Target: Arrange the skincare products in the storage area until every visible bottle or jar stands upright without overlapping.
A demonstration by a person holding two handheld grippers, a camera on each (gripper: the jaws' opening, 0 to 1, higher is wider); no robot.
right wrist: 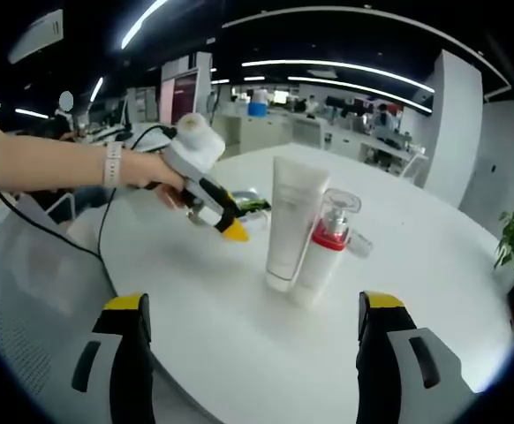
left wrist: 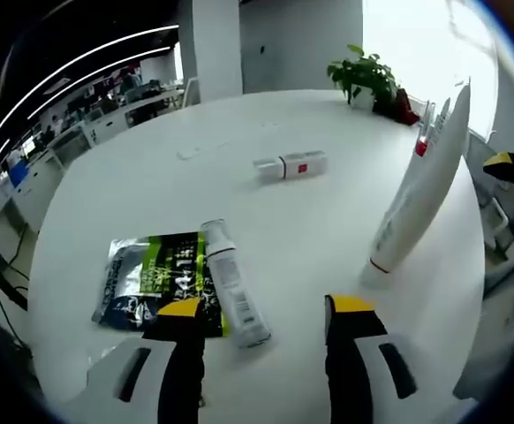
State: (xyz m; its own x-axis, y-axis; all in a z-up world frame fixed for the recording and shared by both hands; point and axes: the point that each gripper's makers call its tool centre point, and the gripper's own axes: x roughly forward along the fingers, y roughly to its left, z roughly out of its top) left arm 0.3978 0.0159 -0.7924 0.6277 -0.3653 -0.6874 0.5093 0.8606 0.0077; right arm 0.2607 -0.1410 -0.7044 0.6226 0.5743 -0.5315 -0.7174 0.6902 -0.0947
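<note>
Your left hand-held gripper point(left wrist: 266, 322), jaws spread, nears the lying white bottle point(left wrist: 232, 284); a glancing touch could roll it across the white tabletop point(left wrist: 151, 185).

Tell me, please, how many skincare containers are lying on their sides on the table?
2: a white bottle lying partly on the green sachet near the left gripper, and a small red-labelled bottle lying mid-table. Others may be out of frame.

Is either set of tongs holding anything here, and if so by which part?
Nothing is held. The left tongs are open above the lying bottle, and the right tongs are open short of the standing tube.
</note>
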